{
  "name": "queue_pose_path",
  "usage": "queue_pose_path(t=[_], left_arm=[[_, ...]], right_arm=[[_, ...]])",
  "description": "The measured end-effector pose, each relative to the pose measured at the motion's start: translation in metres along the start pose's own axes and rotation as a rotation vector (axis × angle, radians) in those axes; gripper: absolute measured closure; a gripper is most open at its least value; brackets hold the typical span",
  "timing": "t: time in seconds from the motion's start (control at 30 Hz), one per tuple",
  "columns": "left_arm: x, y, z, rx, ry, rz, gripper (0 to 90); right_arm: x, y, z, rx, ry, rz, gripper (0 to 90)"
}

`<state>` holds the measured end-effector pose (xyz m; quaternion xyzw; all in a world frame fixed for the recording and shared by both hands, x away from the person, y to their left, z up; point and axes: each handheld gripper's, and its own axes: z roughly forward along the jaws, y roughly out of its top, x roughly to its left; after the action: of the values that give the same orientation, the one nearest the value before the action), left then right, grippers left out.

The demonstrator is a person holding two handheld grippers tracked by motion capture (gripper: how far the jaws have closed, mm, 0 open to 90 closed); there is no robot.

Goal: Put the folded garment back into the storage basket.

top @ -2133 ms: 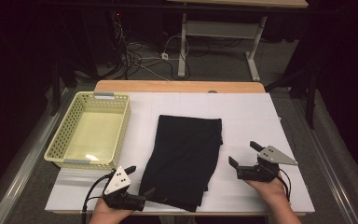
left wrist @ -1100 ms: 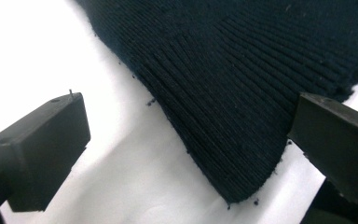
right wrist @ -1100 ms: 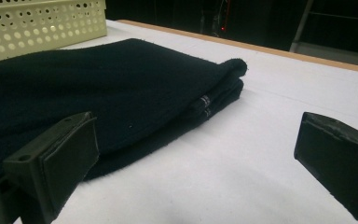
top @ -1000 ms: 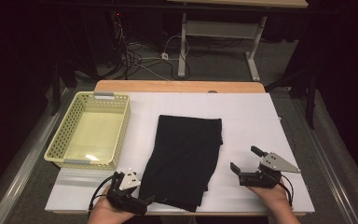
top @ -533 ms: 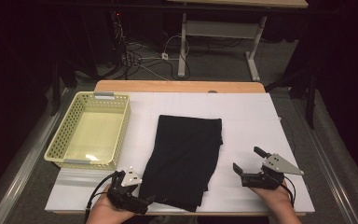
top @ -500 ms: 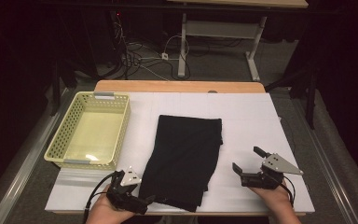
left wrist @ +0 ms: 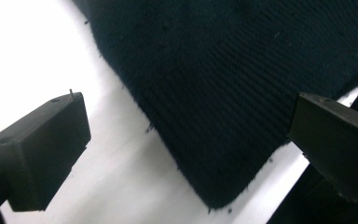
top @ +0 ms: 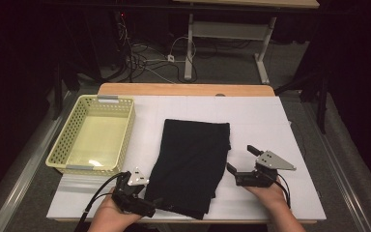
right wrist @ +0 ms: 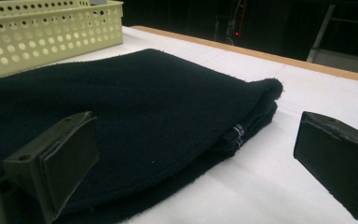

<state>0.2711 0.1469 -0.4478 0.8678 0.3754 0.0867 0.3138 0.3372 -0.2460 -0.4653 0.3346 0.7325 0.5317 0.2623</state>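
Cloth [top: 192,164], black and folded, lying flat in the middle of the white table [top: 270,116]. Long side running from near to far. Yellow basket [top: 92,137] sitting to the left of it, well apart from both tongs.

Left tongs [top: 147,209] down at the near left corner of the cloth, pointing right toward it. Seen in the left gripper view: cloth corner [left wrist: 214,196] sitting right between the 2 black jaws, low and close. Jaws spread wide, not pinching anything yet.

Right tongs [top: 239,162] resting just beside the right edge of the cloth, about halfway along, pointing left at it. Seen in the right gripper view: folded edge of the cloth [right wrist: 256,112] lying between the 2 jaws, a little farther off. Jaws spread wide too, holding nothing.

Most important thing for the next move: left tongs nearer, with the near corner already lined up inside the gap. Probably just a small push forward and a squeeze needed to grab that corner. Right tongs needing to slide left a bit more to reach the thick folded edge. Cloth looking soft and layered, so maybe easy to pinch just 1 layer by mistake.
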Motion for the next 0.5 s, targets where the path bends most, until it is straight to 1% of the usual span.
queue_pose_path(t=[0.03, 0.1, 0.17, 0.23, 0.27, 0.33, 0.37, 0.5], left_arm=[[0.000, 0.002, 0.000, -0.001, -0.001, -0.003, 0.0], [0.003, 0.005, 0.001, -0.003, -0.008, -0.018, 0.4], [0.006, 0.008, 0.001, 0.000, -0.008, -0.036, 3.1], [0.010, 0.009, -0.001, -0.001, -0.011, -0.048, 3.8], [0.011, 0.010, -0.002, -0.003, -0.013, -0.049, 4.9], [0.011, 0.012, -0.003, -0.002, -0.020, -0.037, 11.0], [0.012, 0.013, -0.003, 0.009, -0.021, -0.031, 14.5], [0.012, 0.010, -0.003, 0.048, -0.029, -0.060, 17.0]], right_arm=[[0.000, 0.000, 0.001, 0.003, 0.000, -0.007, 0.2], [-0.001, 0.001, 0.003, 0.001, 0.003, -0.001, 0.4], [-0.001, 0.001, 0.005, 0.000, 0.005, 0.001, 0.5], [-0.001, 0.001, 0.006, 0.000, 0.010, -0.003, 0.7], [-0.001, 0.001, 0.007, 0.001, 0.010, -0.006, 0.7], [-0.001, 0.002, 0.008, -0.001, 0.011, -0.005, 1.0], [-0.001, 0.002, 0.008, -0.003, 0.010, -0.005, 1.1], [-0.001, 0.002, 0.006, 0.000, 0.010, -0.004, 1.2]])
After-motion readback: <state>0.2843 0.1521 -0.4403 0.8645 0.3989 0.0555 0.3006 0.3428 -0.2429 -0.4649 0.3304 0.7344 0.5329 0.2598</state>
